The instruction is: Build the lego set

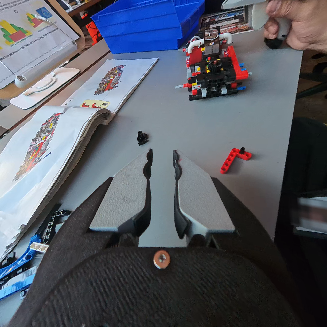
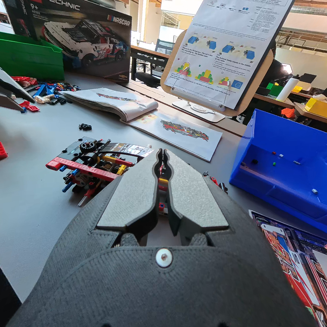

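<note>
Hovering above the grey tabletop, the left tool has its two fingers apart with only bare surface between them, so it grips nothing. The thing nearest to it is a small black connector piece, lying just beyond the left fingertip, a little to the left of the frame centre. A red L-shaped beam with a black pin standing in its corner lies alone at the right of the frame, apart from the other pieces, probably so that it stays easy to reach.

The right tool is closed, its tips meeting with nothing between them. It hangs directly over the half-built red and black model, which stands in the middle of that view. The left view shows a hand holding the handle of this tool in the upper right corner.

An open instruction booklet lies flat at the left of the frame, its pages turned up toward the builder for reading. A blue bin lies on its side at the right, its open side facing the model, and a few tiny pieces rest inside it.
</note>
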